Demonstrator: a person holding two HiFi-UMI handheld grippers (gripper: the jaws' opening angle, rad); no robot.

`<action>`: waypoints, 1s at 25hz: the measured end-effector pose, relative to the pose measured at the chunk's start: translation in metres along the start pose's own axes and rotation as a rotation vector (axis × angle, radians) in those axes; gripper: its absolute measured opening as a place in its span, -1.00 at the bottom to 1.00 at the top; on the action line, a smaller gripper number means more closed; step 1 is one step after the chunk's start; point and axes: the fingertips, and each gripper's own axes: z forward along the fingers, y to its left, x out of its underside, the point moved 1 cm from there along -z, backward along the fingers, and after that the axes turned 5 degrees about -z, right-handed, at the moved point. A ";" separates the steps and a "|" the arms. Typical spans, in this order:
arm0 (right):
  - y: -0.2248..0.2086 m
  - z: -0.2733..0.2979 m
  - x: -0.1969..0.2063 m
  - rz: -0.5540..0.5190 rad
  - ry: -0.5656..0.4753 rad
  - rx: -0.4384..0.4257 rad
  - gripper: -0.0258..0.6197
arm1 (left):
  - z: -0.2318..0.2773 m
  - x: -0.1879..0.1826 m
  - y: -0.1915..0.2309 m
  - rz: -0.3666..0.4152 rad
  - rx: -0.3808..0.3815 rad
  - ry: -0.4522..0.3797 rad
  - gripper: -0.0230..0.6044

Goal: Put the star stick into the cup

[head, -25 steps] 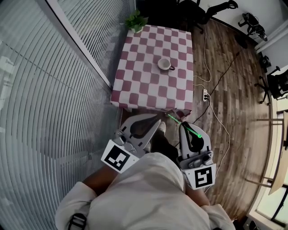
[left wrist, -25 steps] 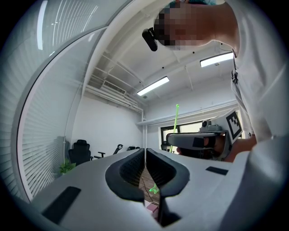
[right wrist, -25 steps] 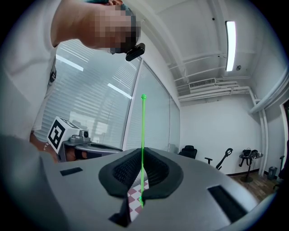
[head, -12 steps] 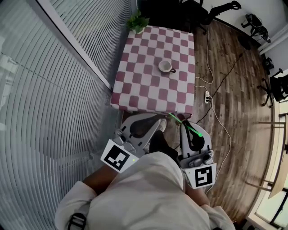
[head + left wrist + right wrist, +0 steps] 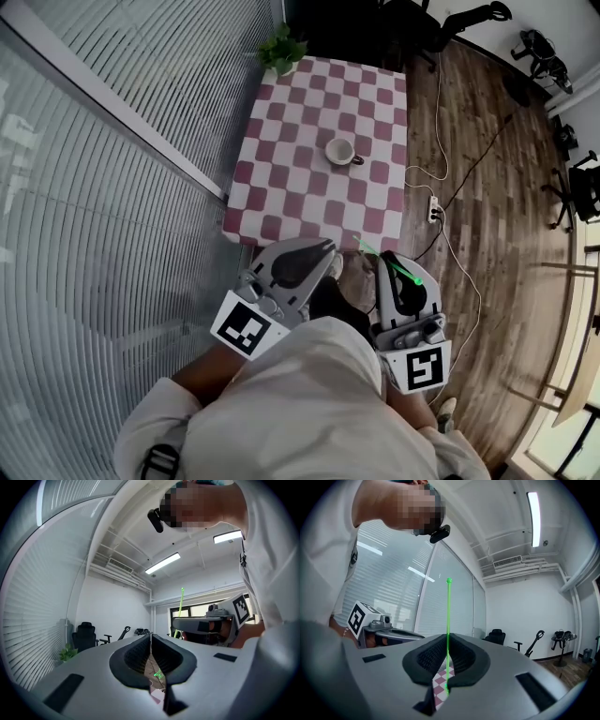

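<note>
On the checked worktop stands a round white cup. Right gripper fingers clamp the thin green stick; left gripper fingers meet, empty.

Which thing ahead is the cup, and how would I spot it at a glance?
Find the table with the red-and-white checked cloth, standing beside the wall of blinds. The cup sits on the cloth a little right of its middle. It is small, pale and round, with a dark handle pointing right, unlike the leafy green plant at the table's far left corner.
</note>
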 end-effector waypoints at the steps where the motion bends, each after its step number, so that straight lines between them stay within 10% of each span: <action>1: -0.007 0.005 0.002 0.001 0.002 -0.004 -0.80 | 0.007 0.000 0.005 0.003 -0.001 0.003 -0.82; 25: -0.153 0.112 0.041 0.038 0.004 -0.058 -0.80 | 0.159 -0.006 0.102 0.004 -0.073 0.028 -0.82</action>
